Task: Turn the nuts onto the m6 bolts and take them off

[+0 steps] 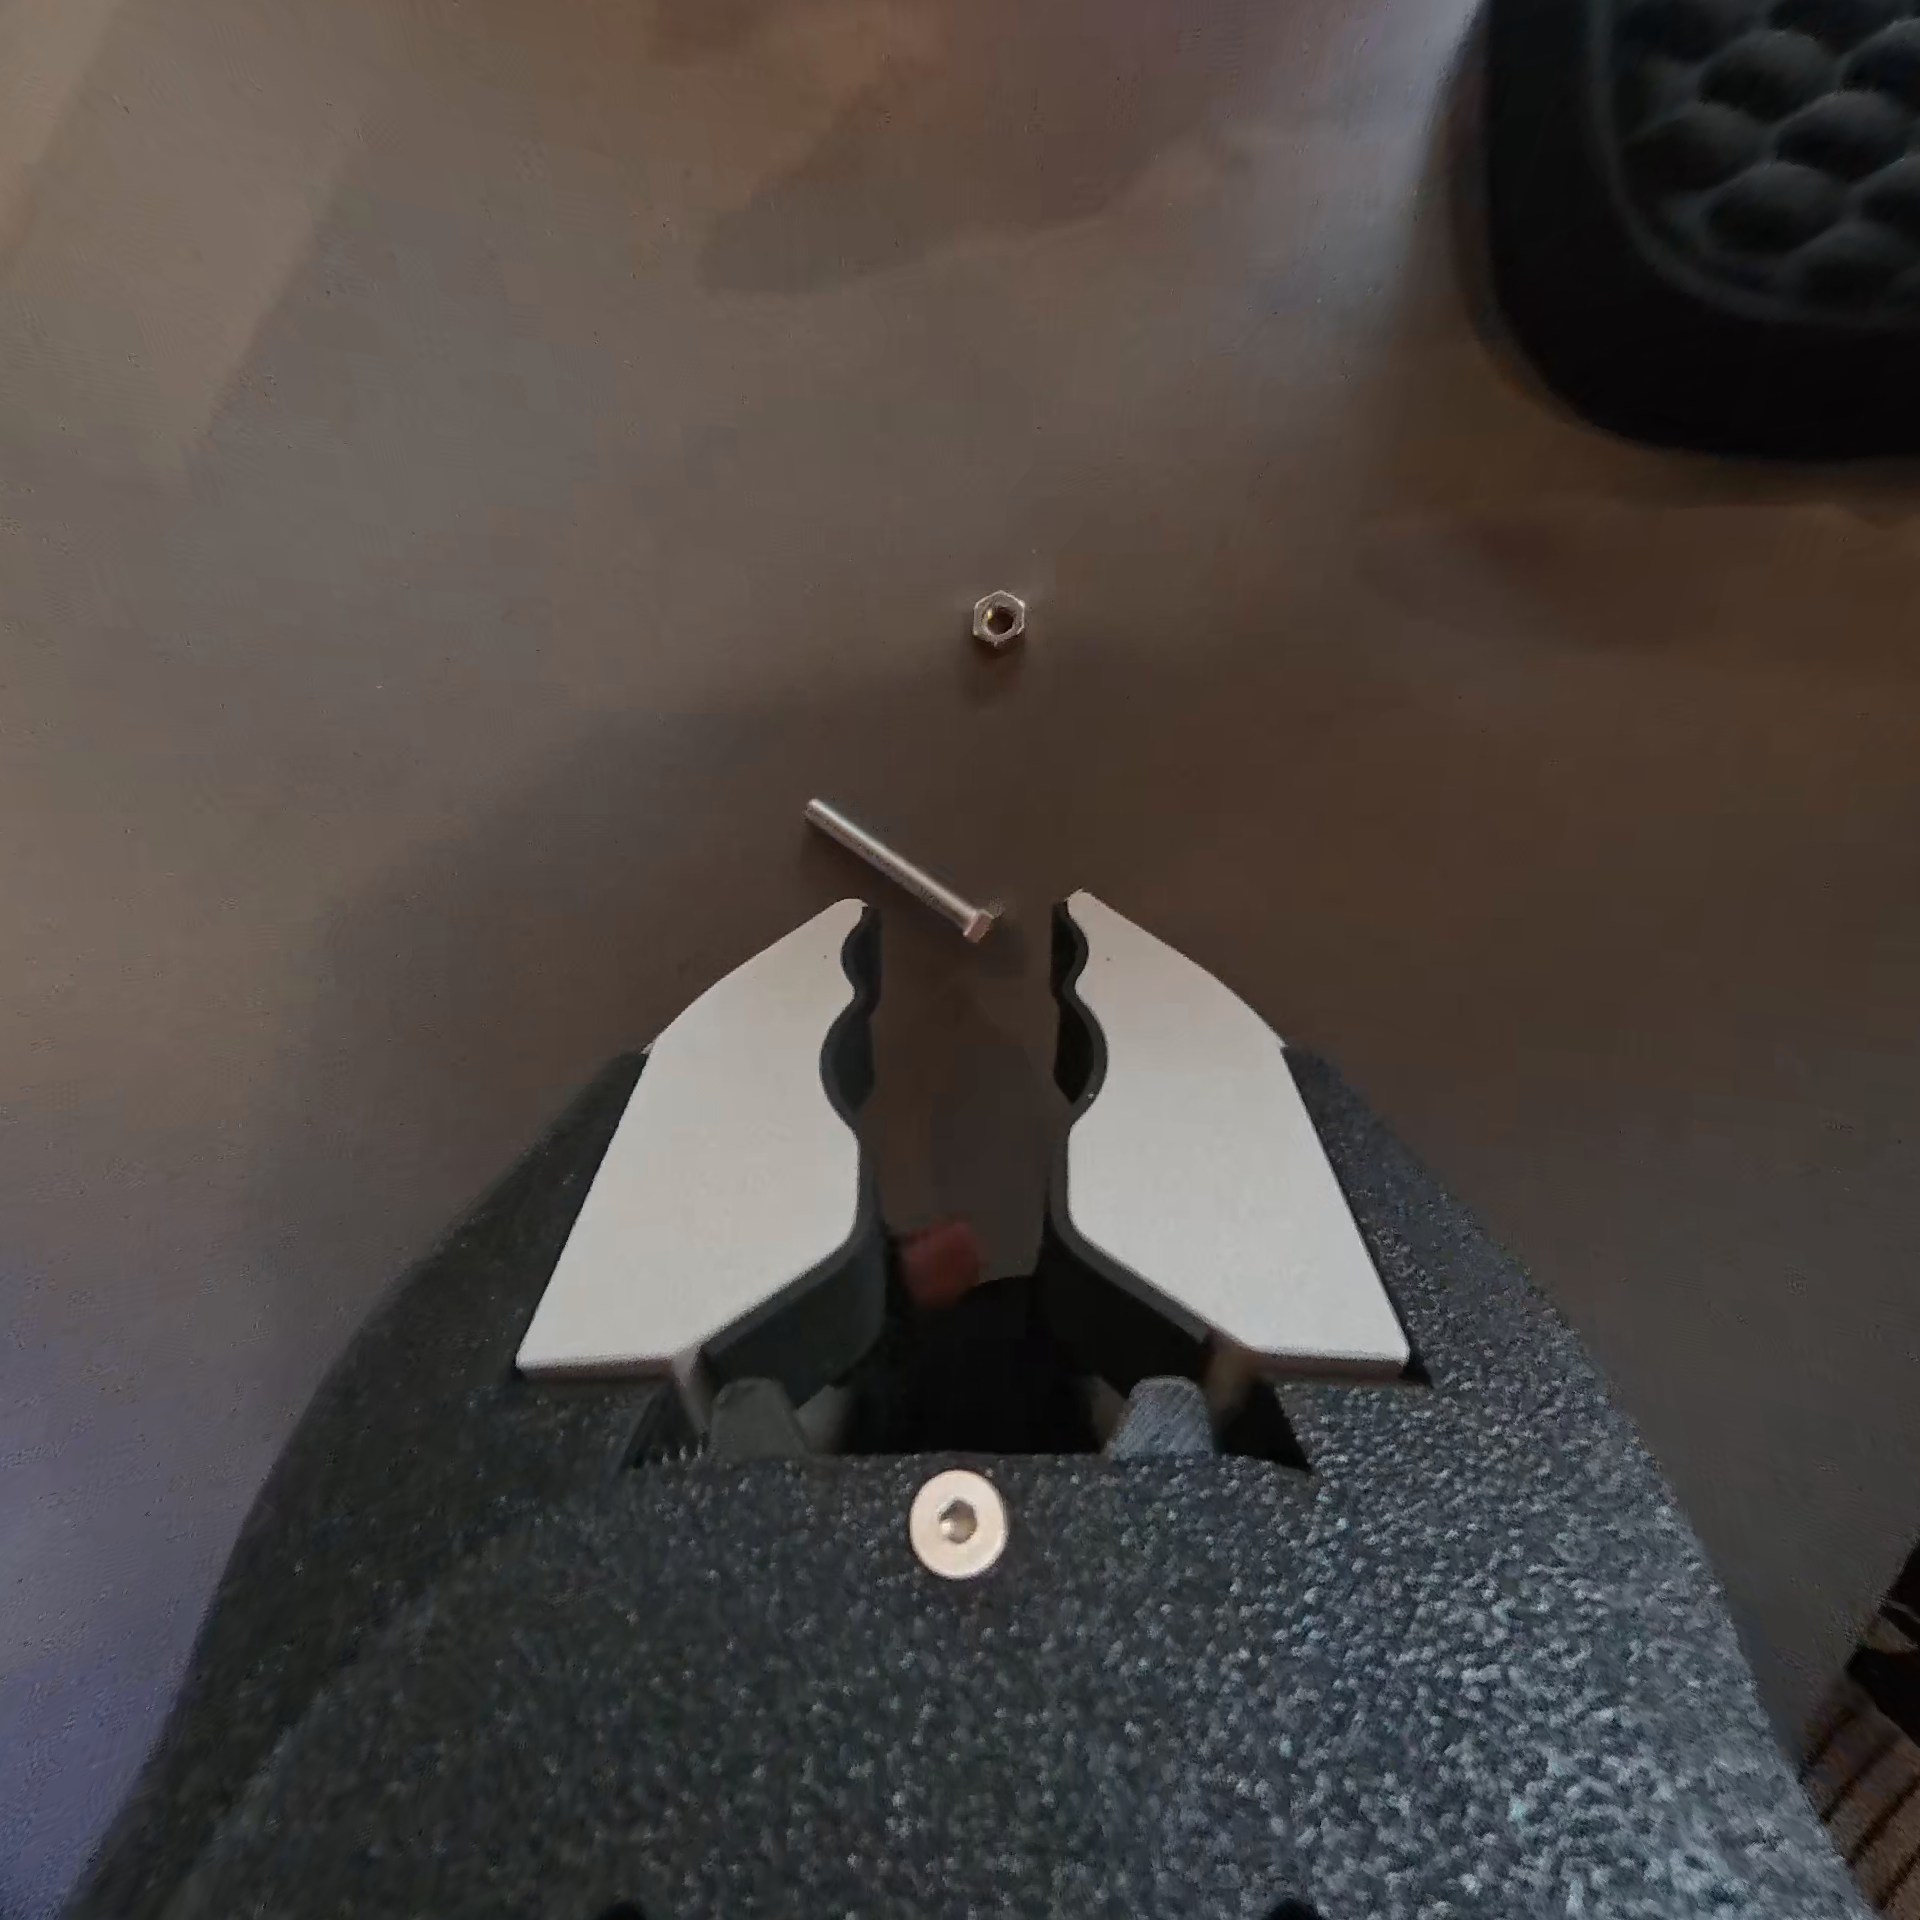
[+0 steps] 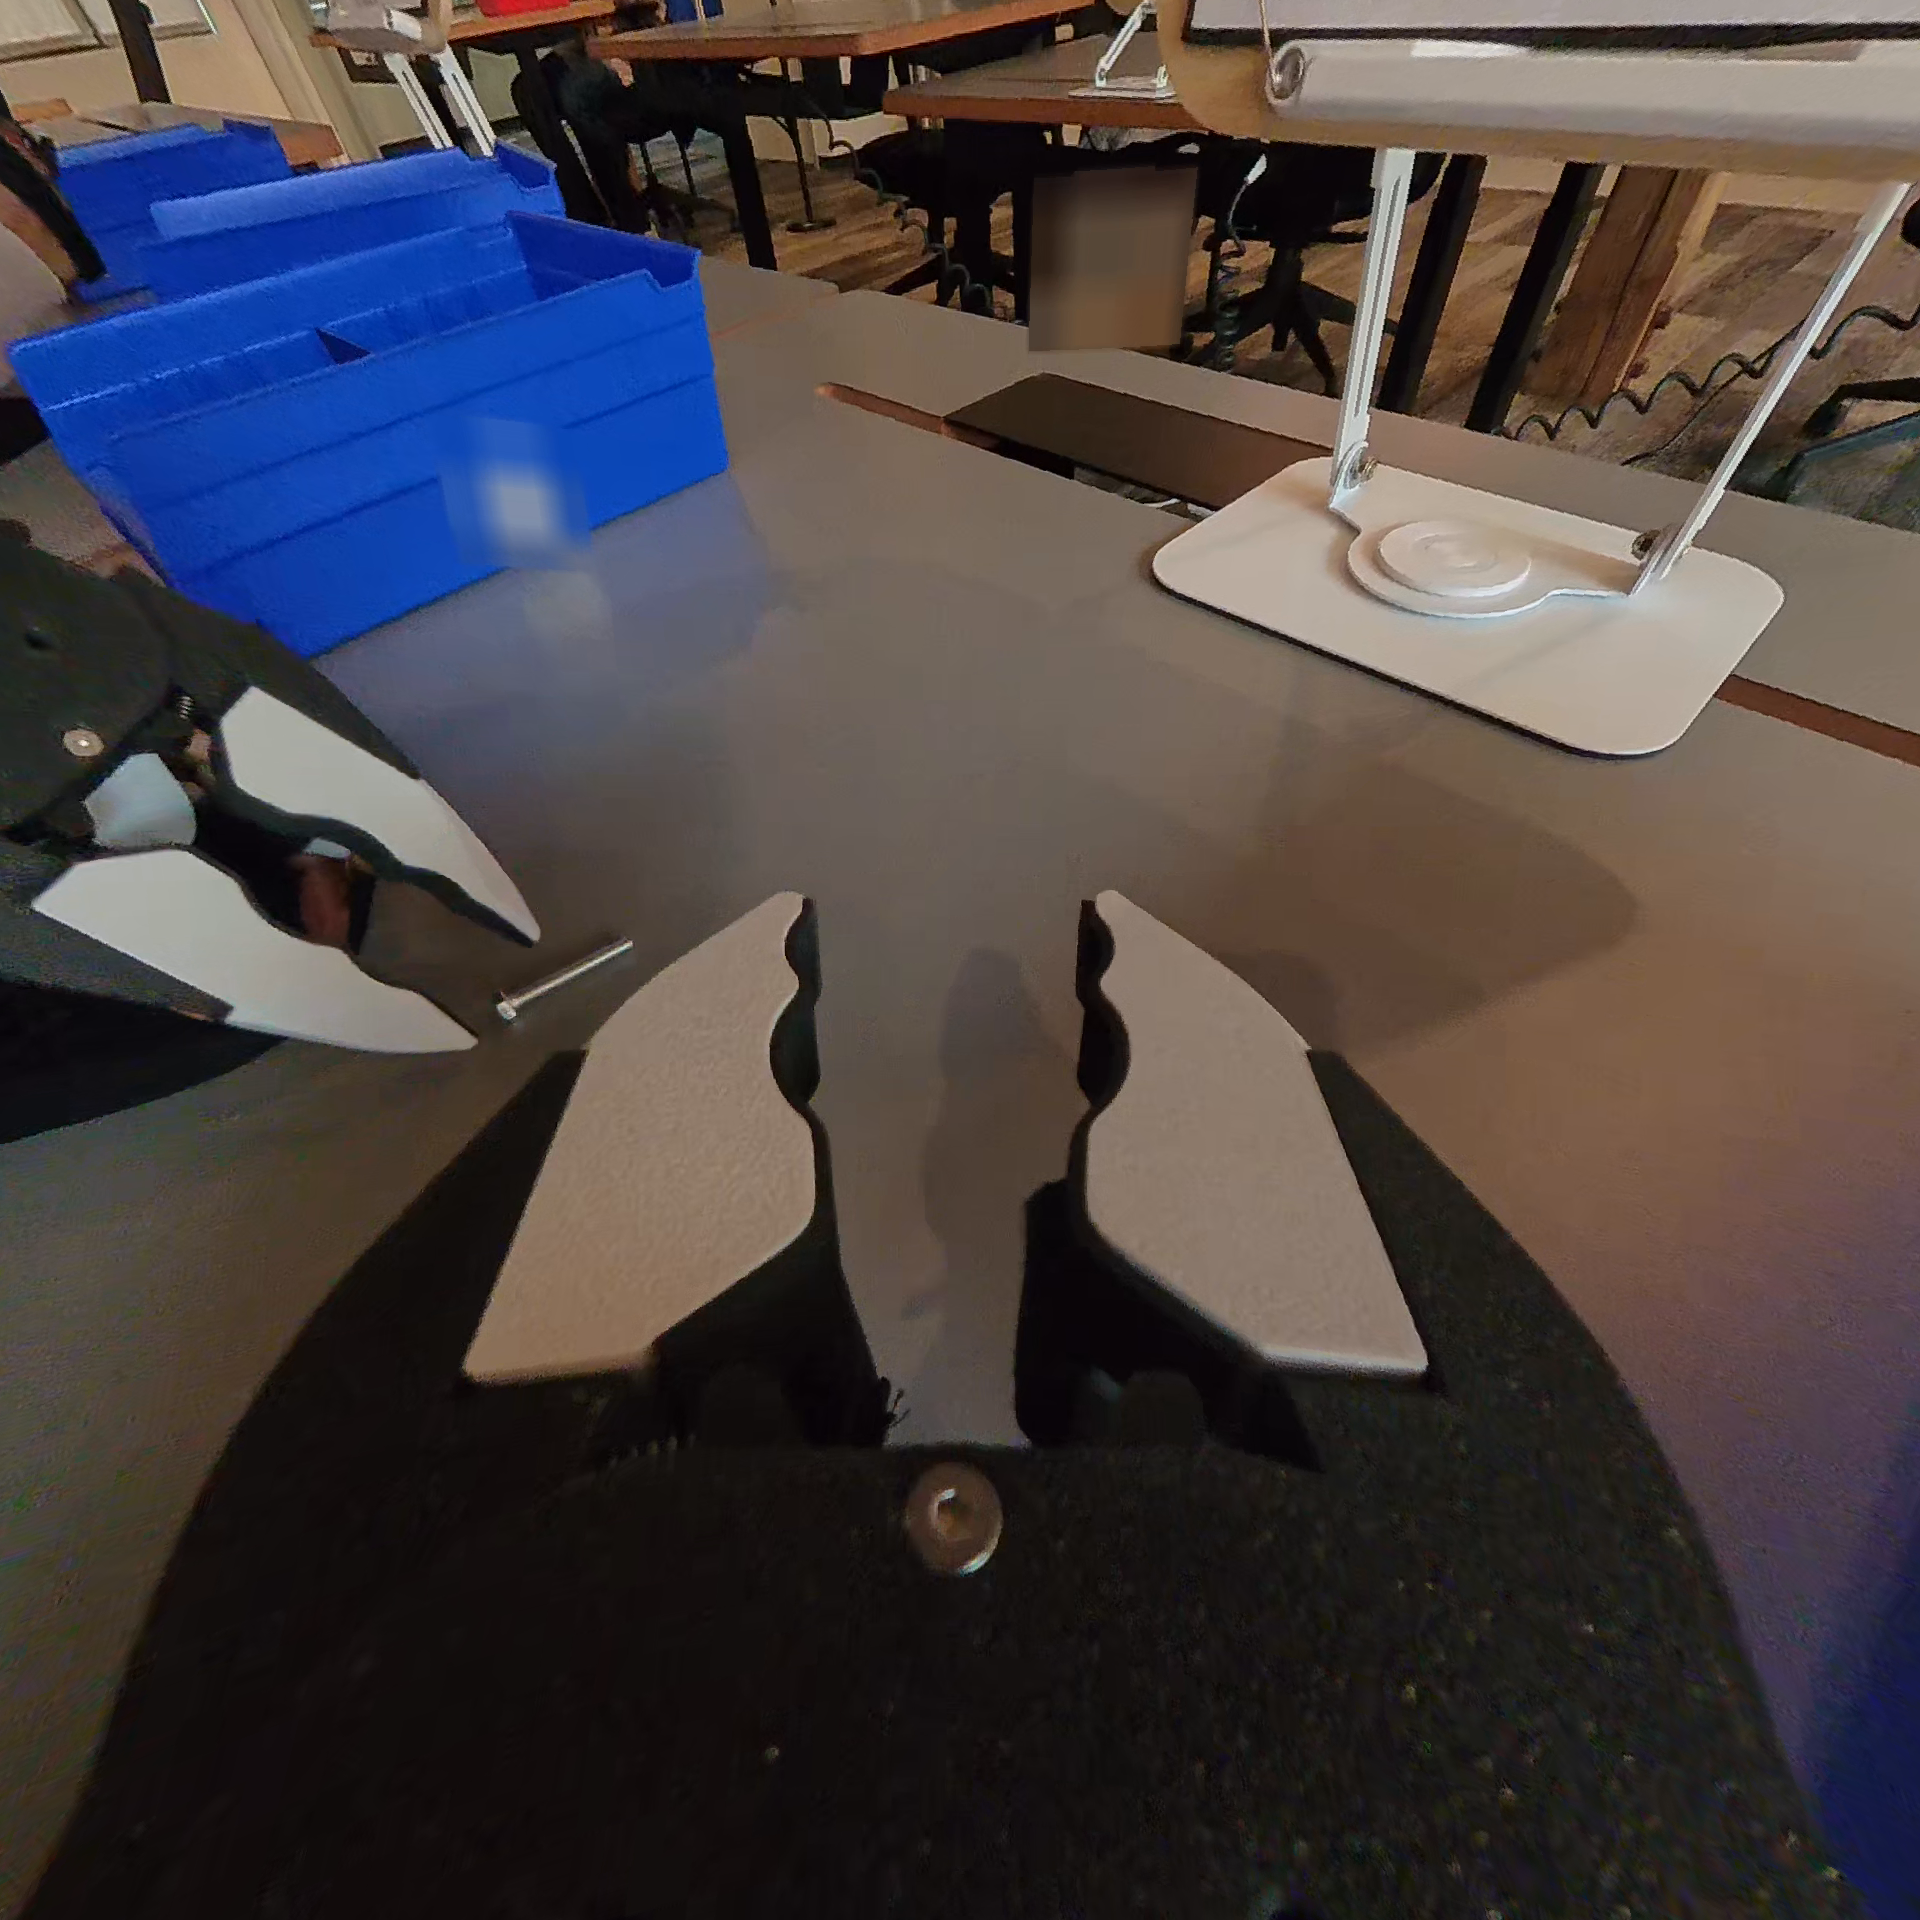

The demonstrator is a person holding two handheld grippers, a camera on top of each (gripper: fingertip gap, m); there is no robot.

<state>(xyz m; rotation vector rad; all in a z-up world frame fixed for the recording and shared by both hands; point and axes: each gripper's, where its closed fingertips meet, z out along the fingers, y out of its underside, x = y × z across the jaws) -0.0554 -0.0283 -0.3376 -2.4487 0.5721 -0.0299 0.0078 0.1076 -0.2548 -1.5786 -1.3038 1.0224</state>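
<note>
A silver bolt (image 1: 902, 871) lies flat on the dark table, its head just ahead of my left gripper (image 1: 966, 914), which is open with nothing between its pads. A small silver nut (image 1: 995, 620) lies on the table farther ahead, apart from the bolt. In the right wrist view the bolt (image 2: 561, 979) lies just past the left gripper's (image 2: 504, 987) open fingertips, at the left. My right gripper (image 2: 945, 914) is open and empty above bare table, to the right of the bolt.
A black textured pad (image 1: 1745, 208) sits at the far right of the left wrist view. Blue bins (image 2: 364, 416) stand at the back left. A white stand base (image 2: 1475, 613) sits at the back right. Other tables and chairs stand beyond the table edge. Tip to tip, the grippers are about 15 cm apart.
</note>
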